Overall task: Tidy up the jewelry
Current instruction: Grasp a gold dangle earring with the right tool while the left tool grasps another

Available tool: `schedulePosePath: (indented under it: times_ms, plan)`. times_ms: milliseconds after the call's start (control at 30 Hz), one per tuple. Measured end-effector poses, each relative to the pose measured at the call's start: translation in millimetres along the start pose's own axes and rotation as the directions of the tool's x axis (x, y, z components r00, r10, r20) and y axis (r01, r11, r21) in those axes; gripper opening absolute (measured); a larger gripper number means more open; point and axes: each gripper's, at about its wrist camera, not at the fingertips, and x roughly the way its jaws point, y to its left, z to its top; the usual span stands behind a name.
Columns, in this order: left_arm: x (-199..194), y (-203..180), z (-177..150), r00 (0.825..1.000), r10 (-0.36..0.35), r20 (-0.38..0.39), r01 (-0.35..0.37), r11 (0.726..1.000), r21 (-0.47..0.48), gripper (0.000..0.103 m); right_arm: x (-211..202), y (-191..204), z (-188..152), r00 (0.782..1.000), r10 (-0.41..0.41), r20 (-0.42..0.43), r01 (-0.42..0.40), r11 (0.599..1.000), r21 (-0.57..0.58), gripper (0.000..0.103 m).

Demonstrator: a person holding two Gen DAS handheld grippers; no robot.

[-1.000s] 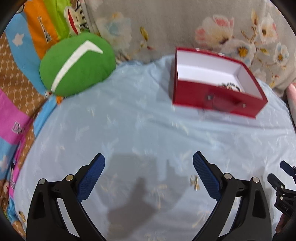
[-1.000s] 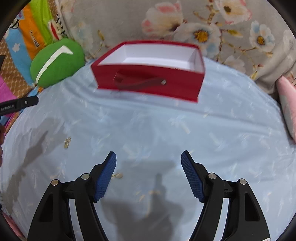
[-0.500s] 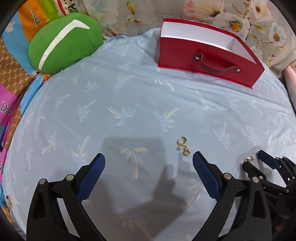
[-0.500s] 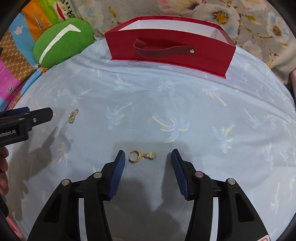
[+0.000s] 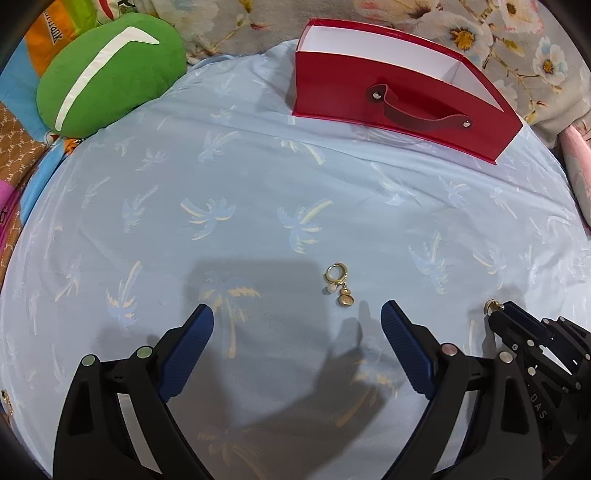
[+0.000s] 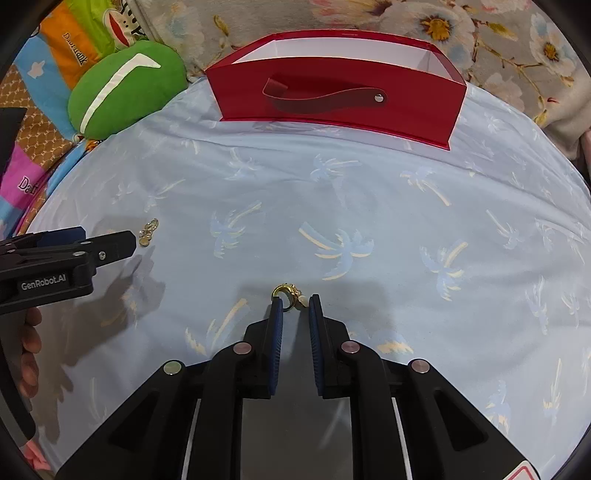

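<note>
A gold hoop earring with pearl drops (image 5: 338, 283) lies on the light blue palm-print cloth just ahead of my left gripper (image 5: 297, 325), which is open and empty. It also shows in the right wrist view (image 6: 148, 232), next to the left gripper's tip. My right gripper (image 6: 295, 302) is nearly shut around a second gold earring (image 6: 289, 293) that sits between its fingertips on the cloth. That earring also shows in the left wrist view (image 5: 494, 305) at the right gripper's tip. A red open box with a strap handle (image 5: 399, 99) stands at the back, also in the right wrist view (image 6: 340, 99).
A green round cushion (image 5: 107, 74) lies at the back left, past the cloth's edge. Floral fabric (image 6: 480, 33) rises behind the box. Colourful cartoon bedding (image 6: 33, 110) lies to the left. A small gold item (image 5: 5, 400) shows at the far left edge.
Both grippers came down close to the cloth. My right gripper narrowed from wide open to nearly shut around the second earring. My left gripper stayed open near the first earring.
</note>
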Motion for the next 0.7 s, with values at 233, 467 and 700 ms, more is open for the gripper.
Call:
schedulePosePath:
  times_ms: [233, 467, 700]
  plan:
    - [11.4, -12.1, 6.1, 1.0, -0.025, -0.012, 0.025, 1.0, 0.005, 0.084, -6.4, -12.7, -0.6, 1.0, -0.006, 0.0, 0.006, 0.999, 0.035, 0.001]
    - [21.8, -17.9, 12.2, 1.0, -0.007, 0.0, 0.007, 1.0, 0.007, 0.065, -5.8, -21.0, -2.9, 1.0, -0.002, -0.015, 0.003, 0.998, 0.057, 0.0]
    - [21.8, -22.4, 15.0, 1.0, -0.01, 0.013, 0.009, 1.0, 0.029, 0.024, -6.7, -24.4, -0.8, 1.0, 0.026, 0.008, -0.026, 0.996, 0.082, 0.028]
